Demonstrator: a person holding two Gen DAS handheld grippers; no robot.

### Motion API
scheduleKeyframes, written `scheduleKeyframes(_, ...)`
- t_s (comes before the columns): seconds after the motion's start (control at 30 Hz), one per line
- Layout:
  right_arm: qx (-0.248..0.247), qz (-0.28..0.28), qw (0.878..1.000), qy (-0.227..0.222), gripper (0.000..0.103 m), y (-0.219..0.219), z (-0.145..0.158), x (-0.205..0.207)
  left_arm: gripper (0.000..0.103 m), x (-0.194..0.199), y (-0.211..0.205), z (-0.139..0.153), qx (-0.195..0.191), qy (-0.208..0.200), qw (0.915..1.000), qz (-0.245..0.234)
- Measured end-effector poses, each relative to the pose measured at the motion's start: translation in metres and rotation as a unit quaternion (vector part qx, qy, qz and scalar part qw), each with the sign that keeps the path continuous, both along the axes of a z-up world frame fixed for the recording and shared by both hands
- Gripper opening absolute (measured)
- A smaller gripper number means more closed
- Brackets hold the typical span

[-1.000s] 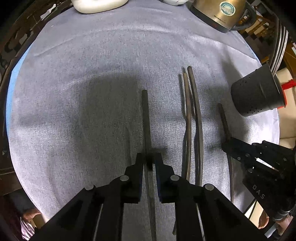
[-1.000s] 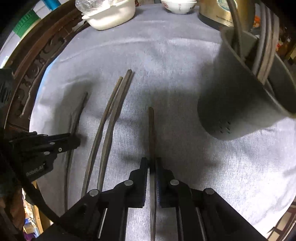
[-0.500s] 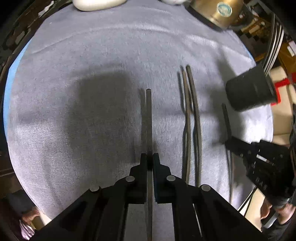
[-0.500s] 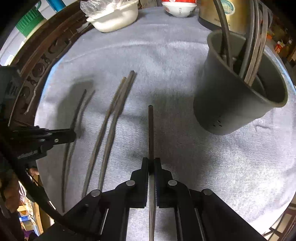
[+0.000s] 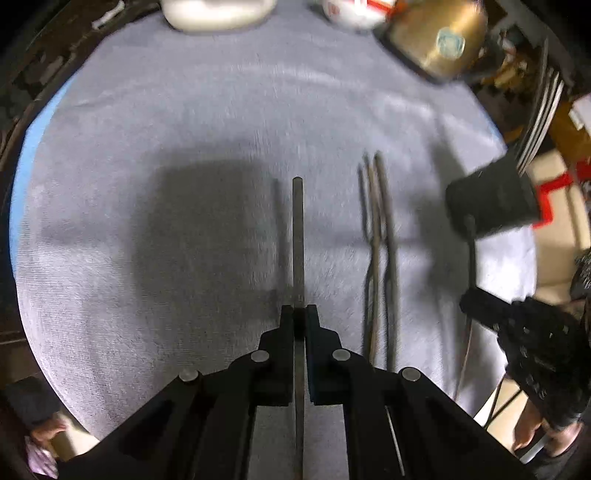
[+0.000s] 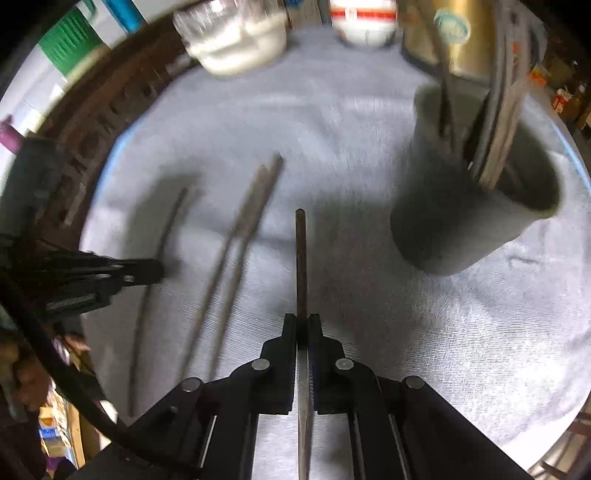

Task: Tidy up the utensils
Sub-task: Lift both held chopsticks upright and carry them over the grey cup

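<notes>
Holding one dark chopstick each, both grippers are closed tightly on their sticks above the bench [image 5: 184, 110], which is covered with a grey cloth. In the left wrist view, the left gripper [image 5: 298, 317] pinches the left chopstick [image 5: 297, 240], which points straight toward 12 o'clock and throws a thin shadow on the cloth just at its left side. In the right wrist view, the right gripper [image 6: 302, 326] pinches the right chopstick [image 6: 300, 266] in the same way, also pointing to 12 o'clock.

Between the two grippers, a pair of chopsticks [image 5: 380, 240] lies on the cloth, the two sticks close together and almost touching along their length. From the right wrist view this pair is at about 10 o'clock from the right gripper.

The dark holder cup [image 6: 476, 206] stands on the cloth at about 2 o'clock from the right gripper, near but apart from the tip of the right chopstick. Its mouth is open and inside it several long utensils [image 6: 498, 122] stand, leaning against the rim; the motion blur does not let me count them.

At the far edge of the bench, around 12 o'clock, there are a white bowl [image 6: 236, 48], a small bowl with a red band [image 6: 364, 26] and a golden kettle [image 5: 439, 37].
</notes>
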State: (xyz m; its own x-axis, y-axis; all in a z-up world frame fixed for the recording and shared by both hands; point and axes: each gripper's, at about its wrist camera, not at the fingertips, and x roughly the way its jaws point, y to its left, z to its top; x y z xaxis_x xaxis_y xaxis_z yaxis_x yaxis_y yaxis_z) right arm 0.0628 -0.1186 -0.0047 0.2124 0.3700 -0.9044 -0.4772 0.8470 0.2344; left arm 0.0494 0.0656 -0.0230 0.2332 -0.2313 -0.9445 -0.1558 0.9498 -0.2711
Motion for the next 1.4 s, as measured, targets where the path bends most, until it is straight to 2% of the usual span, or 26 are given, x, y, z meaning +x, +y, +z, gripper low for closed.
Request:
scheduleKeyframes(0.07, 0.037, -0.014, 0.999, -0.029, 0.006, -0.009, 0.020, -0.008, 0.006, -0.006, 0.003, 0.014, -0.014, -0.033, 0.9993, 0.009)
scheduleKeyframes(0.13, 0.069, -0.039, 0.995, -0.056, 0.006, -0.021, 0.037, -0.014, 0.006, -0.013, 0.005, 0.027, -0.010, -0.063, 0.9977, 0.023)
scheduleKeyframes(0.23, 0.106, -0.075, 0.986, -0.102, 0.006, -0.036, 0.057, -0.018, 0.006, -0.026, 0.007, 0.053, 0.004, -0.129, 0.9906, 0.045)
scheduleKeyframes(0.3, 0.132, -0.096, 0.975, -0.149, 0.006, -0.049, 0.073, -0.020, 0.006, -0.029, 0.014, 0.068, 0.015, -0.172, 0.9827, 0.067)
scheduleKeyframes(0.4, 0.150, -0.130, 0.957, -0.211, 0.006, -0.064, 0.088, -0.031, 0.006, -0.033, 0.021, 0.084, 0.031, -0.240, 0.9661, 0.091)
scheduleKeyframes(0.5, 0.153, -0.174, 0.929, -0.288, 0.006, -0.077, 0.105, -0.042, 0.006, -0.042, 0.018, 0.093, 0.060, -0.308, 0.9431, 0.109)
scheduleKeyframes(0.57, 0.145, -0.194, 0.911, -0.333, 0.006, -0.080, 0.111, -0.052, 0.006, -0.033, 0.008, 0.088, 0.084, -0.329, 0.9341, 0.110)
scheduleKeyframes(0.63, 0.138, -0.201, 0.903, -0.353, 0.006, -0.076, 0.108, -0.057, 0.006, -0.037, 0.000, 0.082, 0.102, -0.352, 0.9245, 0.107)
scheduleKeyframes(0.7, 0.126, -0.196, 0.901, -0.366, 0.006, -0.072, 0.104, -0.065, 0.006, -0.043, -0.002, 0.081, 0.113, -0.365, 0.9181, 0.105)
scheduleKeyframes(0.77, 0.116, -0.189, 0.898, -0.380, 0.007, -0.070, 0.106, -0.074, 0.006, -0.052, -0.001, 0.087, 0.115, -0.371, 0.9156, 0.103)
scheduleKeyframes(0.97, 0.112, -0.171, 0.903, -0.379, 0.007, -0.060, 0.096, -0.080, 0.006, -0.067, -0.002, 0.091, 0.106, -0.381, 0.9121, 0.106)
scheduleKeyframes(1.07, 0.112, -0.171, 0.903, -0.378, 0.007, -0.059, 0.090, -0.080, 0.006, -0.065, 0.000, 0.098, 0.097, -0.392, 0.9083, 0.110)
scheduleKeyframes(1.23, 0.113, -0.173, 0.903, -0.376, 0.006, -0.059, 0.089, -0.081, 0.006, -0.057, -0.003, 0.105, 0.083, -0.417, 0.8975, 0.118)
scheduleKeyframes(1.37, 0.109, -0.168, 0.904, -0.377, 0.007, -0.058, 0.089, -0.084, 0.006, -0.051, -0.010, 0.097, 0.090, -0.422, 0.8947, 0.115)
scheduleKeyframes(1.4, 0.109, -0.167, 0.904, -0.377, 0.007, -0.058, 0.090, -0.084, 0.006, -0.051, -0.012, 0.093, 0.095, -0.419, 0.8962, 0.111)
